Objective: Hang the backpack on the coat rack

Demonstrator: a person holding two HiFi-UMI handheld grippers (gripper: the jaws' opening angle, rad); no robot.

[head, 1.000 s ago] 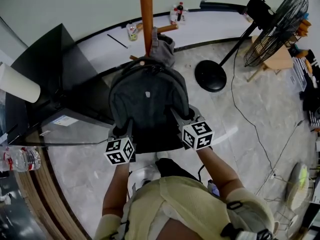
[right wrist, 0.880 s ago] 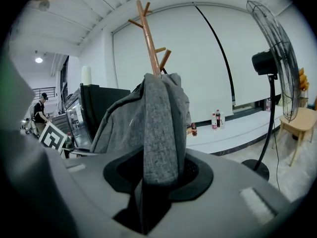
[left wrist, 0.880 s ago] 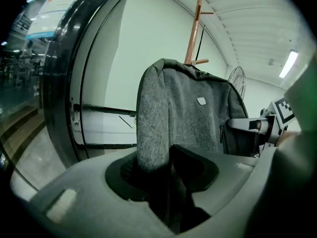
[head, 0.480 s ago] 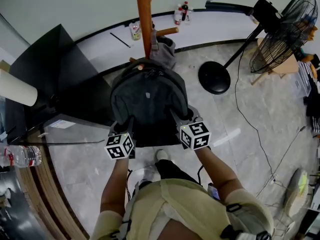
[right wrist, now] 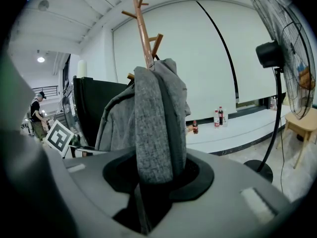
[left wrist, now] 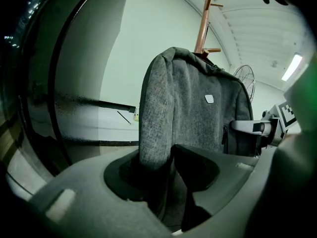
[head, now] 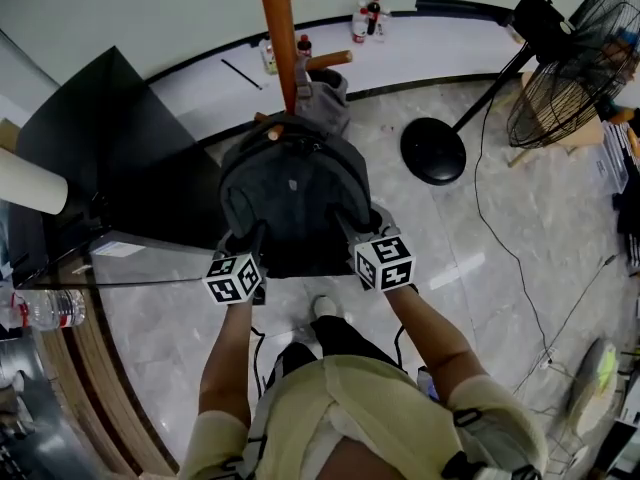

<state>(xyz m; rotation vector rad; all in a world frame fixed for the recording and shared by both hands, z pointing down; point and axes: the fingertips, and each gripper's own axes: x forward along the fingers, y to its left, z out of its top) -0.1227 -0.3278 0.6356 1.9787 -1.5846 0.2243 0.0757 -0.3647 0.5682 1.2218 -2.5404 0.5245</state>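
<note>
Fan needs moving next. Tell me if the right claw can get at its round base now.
Probably not: the right claw is clamped on the backpack, and the fan base lies apart on the floor.

1. An office-like workroom or studio: pale polished stone floor (head: 540,228), long white roller blinds (right wrist: 198,58)
2. Pedestal fan (head: 575,68) at 2 o'clock, cable trailing
3. Drink bottles (head: 372,13) on a low white ledge (head: 440,53) at 12 o'clock
4. Black counter (head: 110,138) at 10 o'clock
5. Strip light (left wrist: 293,67) on a high ceiling
</note>
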